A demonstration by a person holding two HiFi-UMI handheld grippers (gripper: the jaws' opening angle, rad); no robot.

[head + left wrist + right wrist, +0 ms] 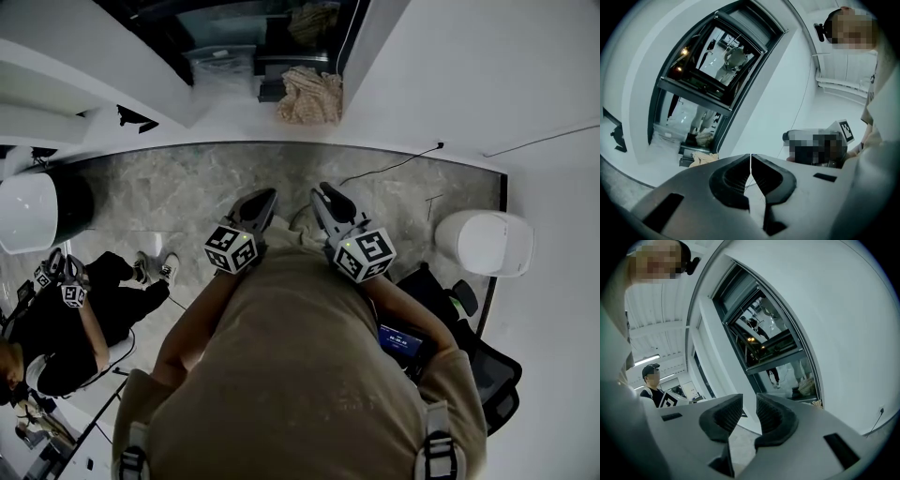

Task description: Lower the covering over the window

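Grey right gripper [749,399] faces window [764,341].

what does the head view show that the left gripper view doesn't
Only the head view: a seated person in black at lower left and a white rounded object at right. Only the left gripper view: the window's upper pane with lit reflections, and the ribbed pads of the left gripper, jaws closed together. Both: the beige cloth at the window's foot.

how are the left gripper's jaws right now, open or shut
Shut. In its own view the left gripper shows both pads meeting along a thin seam, nothing between them.
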